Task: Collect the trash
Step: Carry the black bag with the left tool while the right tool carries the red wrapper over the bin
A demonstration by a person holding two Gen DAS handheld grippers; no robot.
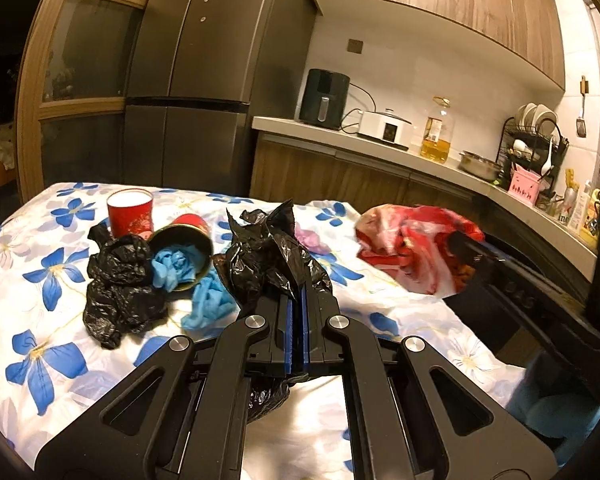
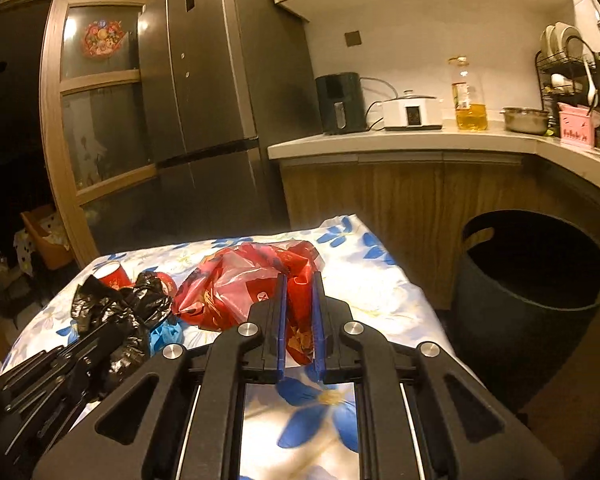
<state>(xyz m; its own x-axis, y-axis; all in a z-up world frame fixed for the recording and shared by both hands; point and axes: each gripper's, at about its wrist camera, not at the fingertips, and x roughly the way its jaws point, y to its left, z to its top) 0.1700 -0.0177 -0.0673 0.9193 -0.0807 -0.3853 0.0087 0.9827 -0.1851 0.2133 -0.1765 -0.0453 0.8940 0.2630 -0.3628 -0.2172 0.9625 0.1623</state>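
My left gripper (image 1: 299,294) is shut on a crumpled black plastic bag (image 1: 268,256) above the flowered table (image 1: 52,312). My right gripper (image 2: 299,280) is shut on a red plastic bag (image 2: 236,288) and holds it above the table's right side; the red bag also shows in the left wrist view (image 1: 412,244). Another black bag (image 1: 120,280), blue crumpled plastic (image 1: 208,300), a tipped red cup (image 1: 188,240) stuffed with blue plastic and an upright red cup (image 1: 130,208) lie on the table. A dark round bin (image 2: 532,288) stands on the floor right of the table.
A grey fridge (image 2: 220,100) and wooden cabinet stand behind the table. The counter (image 2: 400,140) holds an air fryer, a cooker, an oil bottle, a pot and a dish rack. A pale purple scrap (image 1: 312,238) lies on the table.
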